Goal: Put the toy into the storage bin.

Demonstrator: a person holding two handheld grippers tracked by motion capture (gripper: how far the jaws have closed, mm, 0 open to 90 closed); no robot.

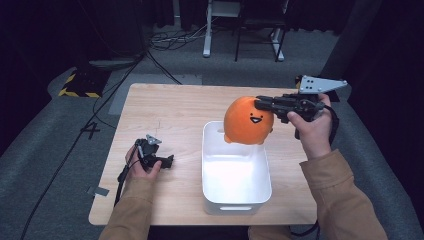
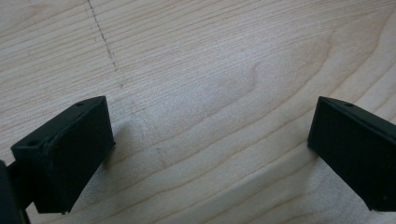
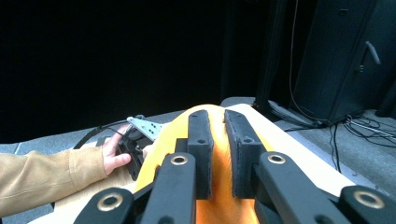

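The right gripper (image 1: 261, 103) holds the orange plush (image 1: 248, 121) by a fold at its top, at the plush's 1 o'clock in the high view. In the right gripper view the two jaws stand narrow, pinching a ridge of orange fabric (image 3: 219, 154) between them. The plush hangs clear of the table (image 1: 165, 105), above the far end of the white bin (image 1: 236, 200), its base about level with the bin's far rim; whether it touches the rim cannot be told. Its smiling face is turned toward the person.

The left gripper (image 1: 167, 161) rests low at the table's 8 o'clock, well apart from the bin's left wall. In the left gripper view its jaws stand wide, bare wood (image 2: 210, 93) between them, nothing held.

The bin sits at the table's near-centre, open side up, interior bare. Nothing lies between plush and bin. Beyond the table: grey floor, cables, a stand's legs (image 1: 206, 50), yellow-black tape (image 1: 75, 92) at 10 o'clock.
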